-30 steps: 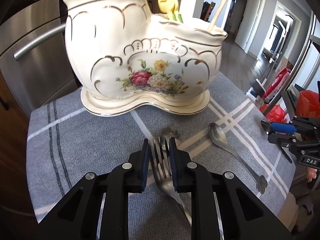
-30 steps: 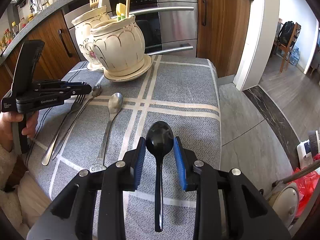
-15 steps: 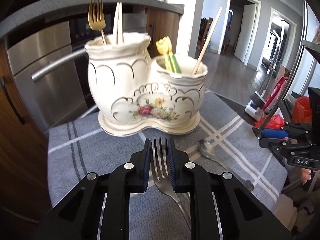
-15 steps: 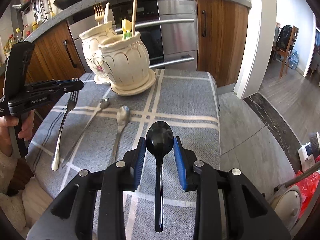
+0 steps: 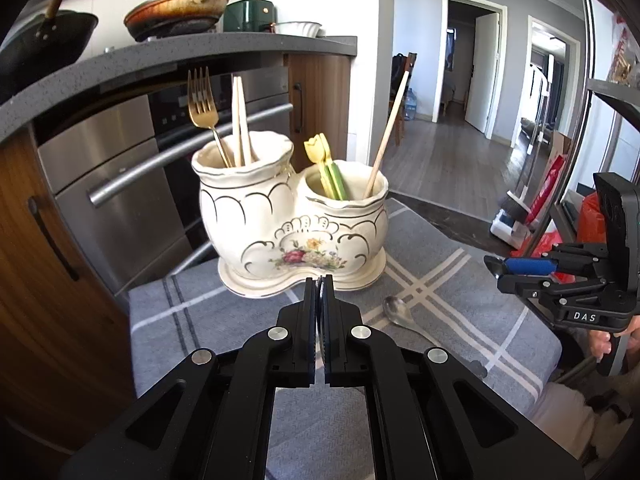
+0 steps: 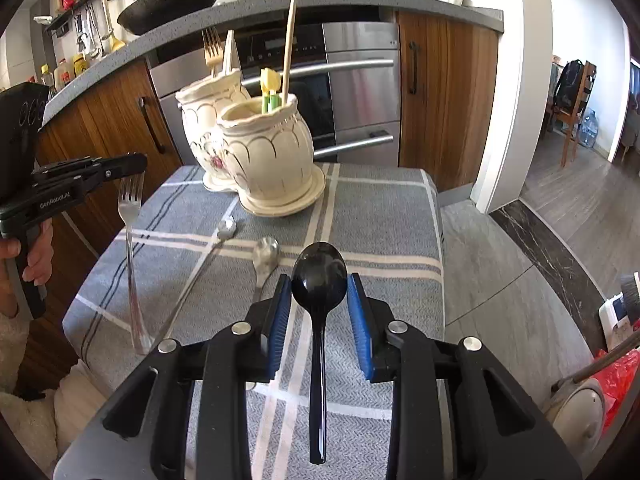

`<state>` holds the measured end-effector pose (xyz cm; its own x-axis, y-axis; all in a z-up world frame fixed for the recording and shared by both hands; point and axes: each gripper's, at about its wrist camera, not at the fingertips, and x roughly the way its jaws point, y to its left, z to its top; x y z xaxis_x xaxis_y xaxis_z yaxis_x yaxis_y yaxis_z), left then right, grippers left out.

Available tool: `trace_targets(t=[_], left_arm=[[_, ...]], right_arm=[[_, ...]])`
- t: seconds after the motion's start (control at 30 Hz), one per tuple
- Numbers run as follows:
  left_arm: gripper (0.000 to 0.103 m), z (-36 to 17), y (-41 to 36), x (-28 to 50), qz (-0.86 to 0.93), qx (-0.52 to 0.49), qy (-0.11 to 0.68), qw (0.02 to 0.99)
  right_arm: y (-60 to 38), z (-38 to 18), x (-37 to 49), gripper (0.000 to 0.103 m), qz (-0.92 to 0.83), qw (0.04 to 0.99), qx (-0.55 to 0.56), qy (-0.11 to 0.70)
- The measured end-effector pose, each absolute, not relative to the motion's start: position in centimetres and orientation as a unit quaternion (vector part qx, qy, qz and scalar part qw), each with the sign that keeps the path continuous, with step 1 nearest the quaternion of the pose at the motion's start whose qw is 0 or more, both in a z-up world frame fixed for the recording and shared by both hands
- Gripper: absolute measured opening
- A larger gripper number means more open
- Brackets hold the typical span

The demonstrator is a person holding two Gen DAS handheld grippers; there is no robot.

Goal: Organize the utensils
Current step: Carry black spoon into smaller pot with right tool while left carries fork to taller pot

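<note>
My left gripper (image 5: 319, 280) has its jaws closing to a thin slit on a silver fork, seen only edge-on there. In the right wrist view, the left gripper (image 6: 136, 166) holds that fork (image 6: 130, 216) by the tines; its handle hangs down to just above the cloth. My right gripper (image 6: 318, 280) is shut on a black plastic spoon (image 6: 319, 268), bowl forward between the blue pads. The cream two-pot ceramic holder (image 5: 292, 220) (image 6: 264, 152) stands ahead with a gold fork (image 5: 202, 100), chopsticks (image 5: 240, 120) and a wooden stick (image 5: 390, 132).
A silver spoon (image 6: 266, 252) (image 5: 394, 312) and a long-handled spoon (image 6: 226, 230) lie on the grey striped cloth (image 6: 380, 216). A steel oven front (image 6: 360, 92) and wooden cabinets stand behind. The table's right edge drops to the floor (image 6: 500, 264).
The left gripper has risen and drawn back from the holder, lifting the fork off the cloth; the fork has turned edge-on and the jaws have narrowed. The right gripper rose slightly with its spoon.
</note>
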<state>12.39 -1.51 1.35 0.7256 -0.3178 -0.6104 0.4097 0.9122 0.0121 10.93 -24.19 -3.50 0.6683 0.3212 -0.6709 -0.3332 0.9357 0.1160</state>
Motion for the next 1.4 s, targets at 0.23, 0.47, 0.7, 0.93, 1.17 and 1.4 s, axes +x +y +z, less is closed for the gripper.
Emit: trace_targets(t=[0.23,0.47,0.7,0.93,1.17,1.4], left_arm=[[0.003,3.6,-1.6,10.7,-0.177,0.104,0.276,0.939],[0.003,7.4,-1.5,9.3,-0.157,0.126,0.225,0.953],[0.003,11.4,-1.5,9.5,-0.137,0.150,0.192,0.960],[0.003,15.5,-1.1,10.8,-0.120,0.163,0.165,0.965],[0.003,18.2,-1.2,14.0,-0.079,0.184,0.146,0.969],[0.003,19.0,-0.8,18.1,-0.049,0.189,0.146,0.970]], right_arm=[[-24.4,-2.3,10.5,0.029,0.178,0.923,0.011,0.340],[-24.4,-0.6,10.8,0.029,0.193,0.932,0.041,0.305],[-23.5,1.8,12.6,0.029,0.205,0.939,0.066,0.268],[-20.9,5.2,15.0,0.029,0.228,0.946,0.064,0.222],[-18.9,7.3,19.1,0.029,0.258,0.945,0.103,0.173],[-17.4,6.0,23.5,0.029,0.269,0.937,0.153,0.164]])
